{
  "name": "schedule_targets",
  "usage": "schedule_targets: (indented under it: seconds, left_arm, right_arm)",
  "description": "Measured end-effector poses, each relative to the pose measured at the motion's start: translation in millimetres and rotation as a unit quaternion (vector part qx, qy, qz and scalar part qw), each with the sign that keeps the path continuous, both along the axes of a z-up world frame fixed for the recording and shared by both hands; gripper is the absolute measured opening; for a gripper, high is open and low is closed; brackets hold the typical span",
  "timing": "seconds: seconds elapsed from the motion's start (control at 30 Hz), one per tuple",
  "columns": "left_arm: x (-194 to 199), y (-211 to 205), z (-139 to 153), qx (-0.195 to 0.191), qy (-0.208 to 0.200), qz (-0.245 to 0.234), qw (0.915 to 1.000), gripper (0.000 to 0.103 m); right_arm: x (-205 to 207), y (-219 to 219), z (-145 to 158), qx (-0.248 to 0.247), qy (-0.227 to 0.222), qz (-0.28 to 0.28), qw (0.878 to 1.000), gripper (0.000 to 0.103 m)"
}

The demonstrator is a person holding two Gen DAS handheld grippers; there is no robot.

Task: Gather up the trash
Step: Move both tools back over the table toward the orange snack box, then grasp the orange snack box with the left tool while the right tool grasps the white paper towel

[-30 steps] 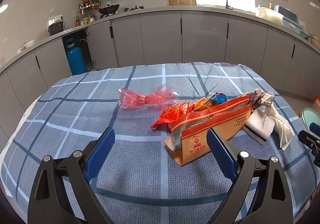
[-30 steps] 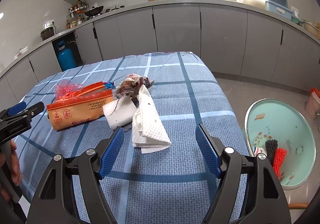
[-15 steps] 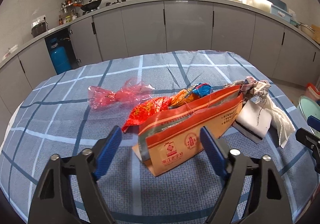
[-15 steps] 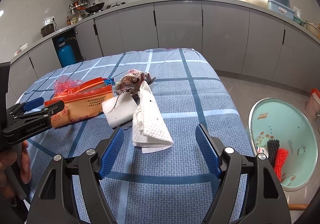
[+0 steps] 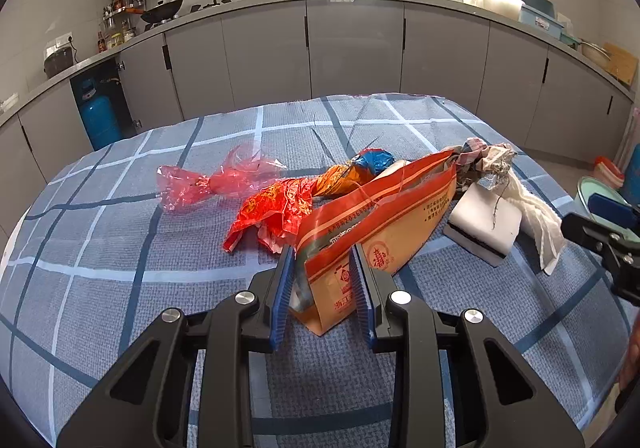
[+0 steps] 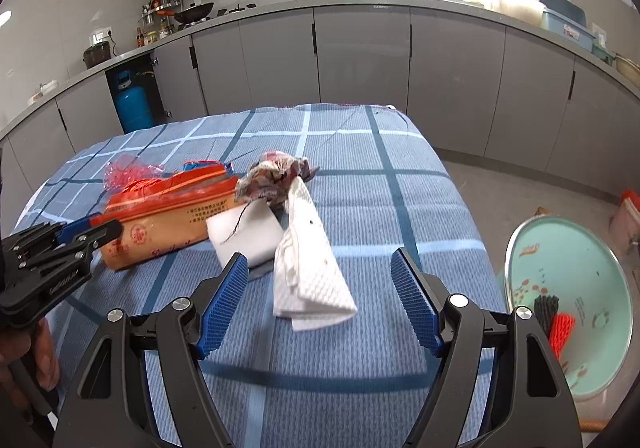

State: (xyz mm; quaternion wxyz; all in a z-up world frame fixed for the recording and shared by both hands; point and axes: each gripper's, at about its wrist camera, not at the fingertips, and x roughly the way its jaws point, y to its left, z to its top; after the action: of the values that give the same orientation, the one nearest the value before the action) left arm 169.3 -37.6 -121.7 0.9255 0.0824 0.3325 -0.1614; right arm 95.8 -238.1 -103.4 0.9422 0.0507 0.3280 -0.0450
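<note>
Left wrist view: the left gripper (image 5: pixel 322 288) has its two blue pads closed in on the near end of the pouch (image 5: pixel 384 224), one pad on each face; whether both pads press the foil cannot be told for certain, but they lie against it. The pouch is a single orange and tan foil bag with a red strip along its top edge and printed red characters. It stands on its lower edge on the checked cloth (image 5: pixel 120 248), and its long axis runs from the pads away toward the far right.

Behind the pouch lie three wrappers: one red and orange wrapper (image 5: pixel 276 212) touching it, one blue-tipped wrapper (image 5: pixel 368 164) beyond that, and one clear pink wrapper (image 5: pixel 212 184) farther left, apart from the others.

Right wrist view: the right gripper (image 6: pixel 318 300) hovers over the cloth with its jaws wide apart and nothing between them. Just ahead lies one folded white towel (image 6: pixel 308 272), its long axis pointing away from the camera. One white sponge (image 6: pixel 250 236) with a dark underside touches the towel's left side and the pouch's right end. One crumpled patterned rag (image 6: pixel 276 178) sits at the towel's far end. One green bin (image 6: pixel 568 300) stands on the floor to the right, holding red and black mesh.
</note>
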Motion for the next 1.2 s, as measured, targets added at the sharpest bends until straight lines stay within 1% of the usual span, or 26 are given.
schedule_targets:
  seconds: [0.23, 0.33, 0.37, 0.5, 0.53, 0.57, 0.6, 0.63, 0.67, 0.77, 0.93, 1.13, 1.2]
  left_arm:
    - [-4.5, 2.9, 2.5, -0.005, -0.004, -0.002, 1.0000, 0.024]
    - [-7.2, 5.6, 5.2, -0.008, -0.006, -0.002, 0.9999, 0.022]
    - [-8.1, 6.4, 7.0, -0.008, -0.008, -0.002, 0.9999, 0.021]
    - [-13.3, 8.8, 14.7, -0.010, -0.018, -0.002, 0.9998, 0.019]
    - [-15.0, 8.9, 16.6, -0.010, -0.021, -0.002, 0.9997, 0.019]
    - [-17.1, 9.5, 19.5, -0.010, -0.025, -0.002, 0.9996, 0.018]
    - [-18.4, 9.8, 21.3, -0.010, -0.026, -0.002, 0.9996, 0.018]
    - [-18.9, 10.4, 22.5, -0.011, -0.027, -0.003, 0.9996, 0.018]
    - [-20.4, 10.6, 24.2, -0.012, -0.028, -0.003, 0.9995, 0.017]
    - [-26.7, 10.7, 29.4, -0.012, -0.035, -0.005, 0.9993, 0.016]
    - [-41.9, 12.6, 38.4, -0.013, -0.049, -0.007, 0.9987, 0.016]
    - [-62.0, 20.4, 49.0, -0.016, -0.064, 0.000, 0.9978, 0.015]
    - [-70.6, 24.5, 52.4, -0.016, -0.073, 0.010, 0.9971, 0.015]
  right_arm:
    - [17.2, -5.2, -7.2, 0.000, 0.018, -0.001, 1.000, 0.073]
    - [20.8, -5.3, -11.4, 0.003, 0.028, 0.001, 1.000, 0.071]
    - [21.3, -5.3, -12.8, 0.005, 0.031, 0.003, 1.000, 0.066]
    - [24.5, -5.7, -18.6, 0.010, 0.049, 0.007, 0.999, 0.055]
    - [24.9, -5.8, -20.0, 0.012, 0.053, 0.009, 0.999, 0.050]
    - [24.9, -5.9, -20.8, 0.013, 0.056, 0.010, 0.998, 0.039]
    - [24.6, -5.5, -21.6, 0.015, 0.058, 0.014, 0.998, 0.032]
    - [23.9, -4.6, -21.8, 0.014, 0.060, 0.015, 0.998, 0.020]
    - [23.0, -3.1, -21.6, 0.012, 0.060, 0.017, 0.998, 0.017]
    - [17.1, -3.3, -18.1, 0.013, 0.052, 0.016, 0.998, 0.014]
    - [2.7, -4.4, -6.3, 0.014, 0.035, 0.011, 0.999, 0.014]
    - [-18.4, -2.0, 6.6, 0.020, 0.017, 0.009, 1.000, 0.014]
    - [-28.0, -0.7, 11.4, 0.025, 0.008, 0.009, 1.000, 0.014]
